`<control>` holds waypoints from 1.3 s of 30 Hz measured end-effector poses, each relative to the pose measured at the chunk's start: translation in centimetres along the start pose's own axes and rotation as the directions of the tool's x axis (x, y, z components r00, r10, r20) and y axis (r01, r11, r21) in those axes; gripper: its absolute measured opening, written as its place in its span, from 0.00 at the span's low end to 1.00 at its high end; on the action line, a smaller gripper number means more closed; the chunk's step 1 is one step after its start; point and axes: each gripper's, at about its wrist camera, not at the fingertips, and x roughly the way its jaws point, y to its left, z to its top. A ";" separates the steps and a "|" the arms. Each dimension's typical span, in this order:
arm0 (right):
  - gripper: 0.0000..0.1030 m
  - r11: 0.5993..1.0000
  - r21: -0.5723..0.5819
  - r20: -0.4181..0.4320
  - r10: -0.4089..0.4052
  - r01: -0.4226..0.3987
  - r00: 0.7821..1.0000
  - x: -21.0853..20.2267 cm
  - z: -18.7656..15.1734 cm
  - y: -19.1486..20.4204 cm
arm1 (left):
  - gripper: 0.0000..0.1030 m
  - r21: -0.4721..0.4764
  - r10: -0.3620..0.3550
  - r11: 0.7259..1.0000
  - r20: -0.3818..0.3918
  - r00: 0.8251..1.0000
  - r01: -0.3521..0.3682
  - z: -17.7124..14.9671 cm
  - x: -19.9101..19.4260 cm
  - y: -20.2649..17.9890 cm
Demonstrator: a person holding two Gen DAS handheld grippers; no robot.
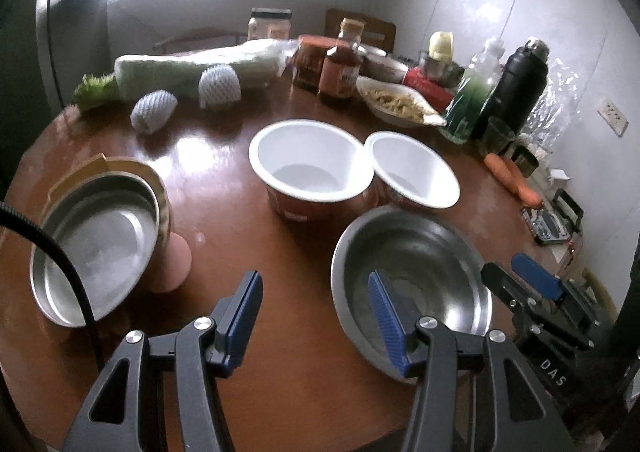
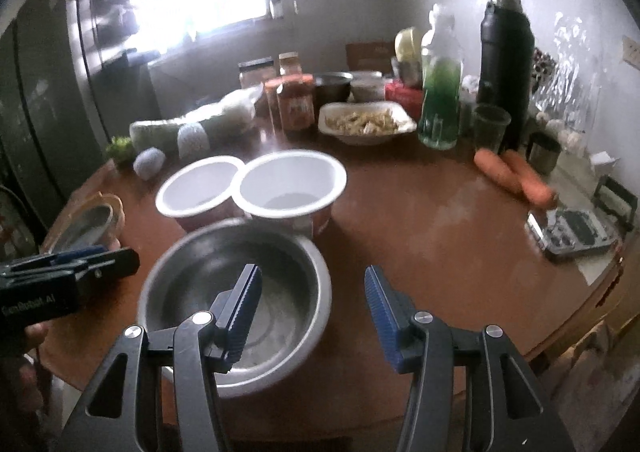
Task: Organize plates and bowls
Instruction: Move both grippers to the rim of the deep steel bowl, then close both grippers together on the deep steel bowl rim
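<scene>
The left gripper (image 1: 314,308) stands open with nothing between its fingers, above bare worktop (image 1: 224,220); its right finger hides part of the near steel bowl (image 1: 416,252). The right gripper (image 2: 312,302) is likewise open and empty, its left finger covering that bowl's interior (image 2: 200,280). Two white bowls (image 1: 308,164) touch just behind; a second steel bowl (image 1: 100,228), at the left edge, is crossed by a black cable (image 1: 68,272).

A home dining corner, probably: a round wooden table (image 2: 420,236) crowded with sauce jars (image 2: 295,102), carrots (image 2: 516,176), a thermos (image 2: 506,64) at upper right.
</scene>
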 end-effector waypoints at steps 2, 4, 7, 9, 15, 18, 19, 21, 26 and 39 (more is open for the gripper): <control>0.54 1.000 0.008 -0.016 0.009 -0.009 1.000 0.6 -0.3 -0.1 | 0.53 -0.002 -0.001 1.000 -0.010 1.000 0.001 -0.1 0.6 -0.1; 0.54 1.000 0.013 -0.035 0.011 -0.011 0.999 1.3 -0.6 -0.2 | 0.53 -0.002 -0.003 1.000 -0.018 1.000 0.003 -0.2 1.1 -0.1; 0.54 0.999 0.034 -0.055 0.014 -0.012 0.998 2.2 -1.0 -0.7 | 0.53 0.002 -0.016 1.000 -0.032 0.999 0.016 -0.3 1.9 -0.4; 0.54 0.998 0.049 -0.062 0.028 -0.025 0.998 2.7 -1.2 -1.0 | 0.53 0.005 -0.020 1.000 -0.038 0.999 0.020 -0.4 2.5 -0.7; 0.40 0.998 0.051 -0.059 0.027 -0.024 0.998 3.1 -1.4 -1.2 | 0.53 0.004 -0.031 1.000 -0.051 0.998 0.031 -0.5 4.0 -1.1; 0.34 0.999 0.041 -0.059 0.027 -0.024 0.998 3.2 -1.5 -1.1 | 0.48 0.001 -0.052 0.999 -0.052 0.997 0.052 -0.7 4.4 -1.1; 0.31 0.999 0.038 -0.059 0.028 -0.026 0.998 3.2 -1.6 -1.0 | 0.44 0.003 -0.059 0.998 -0.055 0.997 0.060 -0.7 4.6 -1.1; 0.26 0.998 0.041 -0.058 0.040 -0.038 0.998 3.3 -1.6 -0.9 | 0.41 0.003 -0.071 0.997 -0.062 0.996 0.071 -0.8 4.8 -1.1; 0.23 0.999 0.011 -0.058 0.052 -0.052 0.997 3.2 -1.6 0.3 | 0.41 0.022 -0.089 0.996 -0.050 0.995 0.090 -1.0 4.4 -1.3; 0.23 0.993 -0.074 -0.069 0.088 -0.093 0.994 2.0 -1.8 4.7 | 0.41 0.002 -0.036 0.999 -0.033 0.999 0.036 -2.6 1.0 2.2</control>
